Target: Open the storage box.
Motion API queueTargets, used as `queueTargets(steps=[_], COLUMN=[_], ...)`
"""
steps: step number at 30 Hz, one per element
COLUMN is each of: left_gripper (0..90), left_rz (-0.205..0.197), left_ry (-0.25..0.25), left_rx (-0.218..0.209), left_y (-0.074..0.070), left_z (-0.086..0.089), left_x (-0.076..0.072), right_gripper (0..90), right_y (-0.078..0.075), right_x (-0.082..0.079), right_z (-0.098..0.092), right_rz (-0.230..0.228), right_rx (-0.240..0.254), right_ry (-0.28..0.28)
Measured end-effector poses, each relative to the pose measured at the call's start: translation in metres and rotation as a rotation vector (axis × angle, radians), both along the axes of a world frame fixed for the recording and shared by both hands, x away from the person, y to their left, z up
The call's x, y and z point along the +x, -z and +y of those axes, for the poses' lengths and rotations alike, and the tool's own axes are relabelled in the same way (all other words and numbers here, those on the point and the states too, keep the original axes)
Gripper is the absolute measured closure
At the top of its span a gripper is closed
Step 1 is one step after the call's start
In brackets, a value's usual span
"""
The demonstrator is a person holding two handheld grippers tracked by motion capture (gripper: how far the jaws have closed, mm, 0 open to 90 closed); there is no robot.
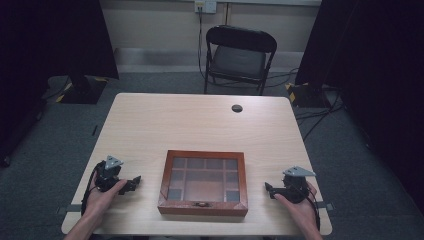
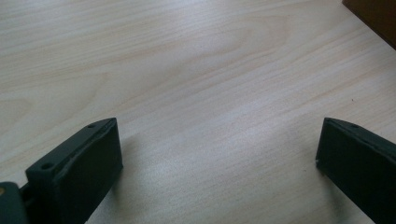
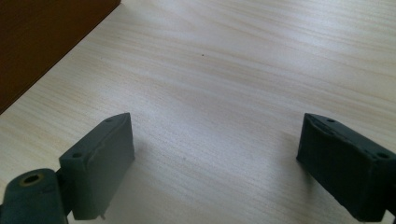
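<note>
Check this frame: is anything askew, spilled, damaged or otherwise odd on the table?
Nothing stands out. The wooden box sits square near the table's front edge, its glass lid closed. The left gripper and right gripper flank it, both open with nothing between the jaws.

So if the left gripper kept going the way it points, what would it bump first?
Probably the wooden box. The left gripper rests on the table, jaws open, pointing toward the box's left side with bare tabletop between.
</note>
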State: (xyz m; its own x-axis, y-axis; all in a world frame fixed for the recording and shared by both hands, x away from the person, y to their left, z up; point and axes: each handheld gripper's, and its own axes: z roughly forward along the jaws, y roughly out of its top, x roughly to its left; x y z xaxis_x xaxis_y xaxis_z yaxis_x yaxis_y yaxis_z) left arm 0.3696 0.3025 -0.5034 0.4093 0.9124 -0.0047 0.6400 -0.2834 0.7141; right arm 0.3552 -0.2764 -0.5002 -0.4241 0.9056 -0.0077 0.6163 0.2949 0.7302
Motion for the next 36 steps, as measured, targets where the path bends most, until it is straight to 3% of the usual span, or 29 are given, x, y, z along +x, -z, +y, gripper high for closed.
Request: queueTargets(steps=[6, 7, 10, 17, 20, 22, 26, 31, 36], left_gripper=[0.0, 0.0, 0.0, 0.0, 0.0, 0.0, 0.0, 0.0, 0.0], left_rz=[0.000, -0.003, -0.002, -0.001, -0.001, -0.001, -0.001, 0.000, 0.000], left_ry=[-0.001, 0.005, 0.002, 0.004, 0.003, 0.005, 0.004, 0.005, 0.002], left_rx=[-0.006, 0.002, -0.001, 0.002, 0.002, 0.004, 0.002, 0.006, 0.002], left_y=[0.000, 0.000, 0.000, 0.000, 0.000, 0.000, 0.000, 0.000, 0.000], left_z=[-0.001, 0.000, -0.001, -0.001, -0.001, -0.001, -0.001, -0.001, -0.001], left_x=[0.001, 0.001, 0.001, 0.002, 0.002, 0.002, 0.002, 0.002, 0.002], right_gripper=[16.7, 22.8, 24.0, 36.1, 41.6, 46.0, 50.9, 54.2, 56.2], right_y=[-0.002, -0.005, -0.007, -0.018, -0.024, -0.035, -0.044, -0.053, -0.059], right_x=[0.000, -0.001, -0.001, -0.003, -0.004, -0.007, -0.010, -0.013, -0.016], right_z=[0.000, 0.000, 0.000, 0.005, 0.008, 0.011, 0.020, 0.033, 0.041], right_rz=[0.009, 0.021, 0.023, 0.054, 0.046, 0.033, 0.025, 0.022, 0.013], right_rx=[0.003, 0.004, 0.014, 0.090, 0.120, 0.170, 0.201, 0.215, 0.213], right_ry=[-0.011, -0.017, -0.034, -0.073, -0.107, -0.144, -0.200, -0.273, -0.311])
